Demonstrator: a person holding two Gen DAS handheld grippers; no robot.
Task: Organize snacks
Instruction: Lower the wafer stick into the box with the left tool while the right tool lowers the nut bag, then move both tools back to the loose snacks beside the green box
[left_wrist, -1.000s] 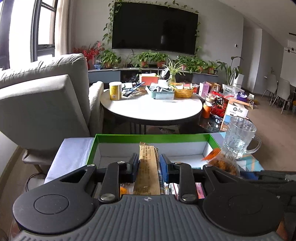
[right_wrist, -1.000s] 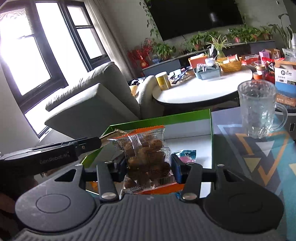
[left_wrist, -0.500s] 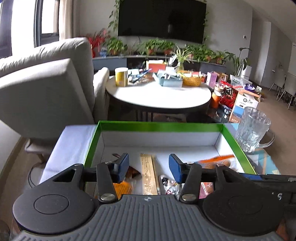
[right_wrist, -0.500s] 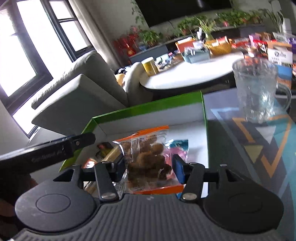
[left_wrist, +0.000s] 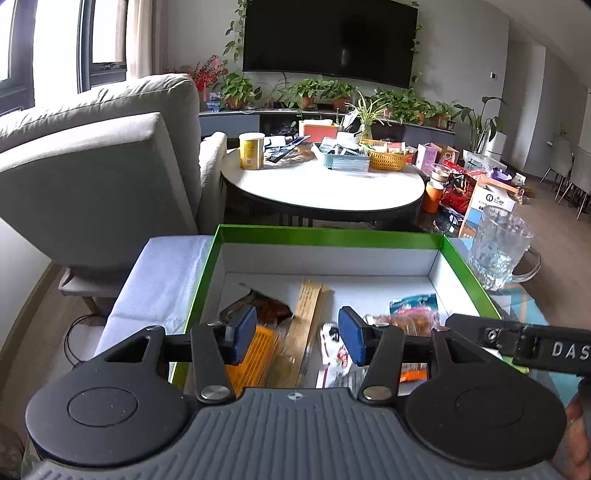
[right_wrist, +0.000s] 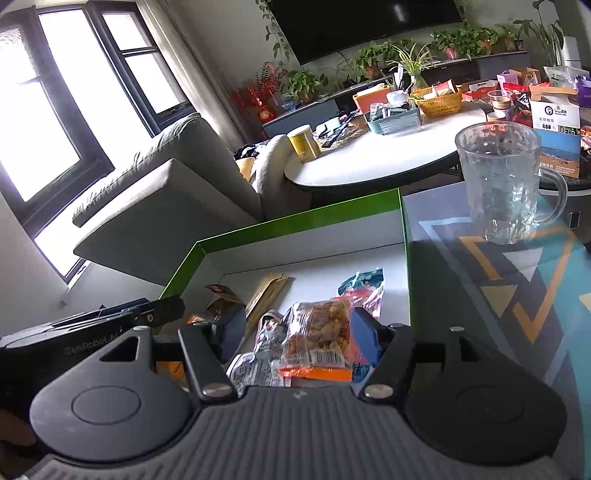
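Inside the green-rimmed white cardboard box (right_wrist: 303, 221), both the left gripper (left_wrist: 297, 334) and the right gripper (right_wrist: 291, 334) stand open and empty; the clear orange-edged crinkly snack packet (right_wrist: 317, 332) looks light and slippery, best pinched at its sealed edge.

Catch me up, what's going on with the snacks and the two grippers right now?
Both grippers are over the green-rimmed box, sorting snacks into it. The left gripper is open and empty above the long tan packet lying on the box floor. The right gripper is open too, with the orange-edged snack bag lying loose between its fingers. A glass mug stands beside the box.
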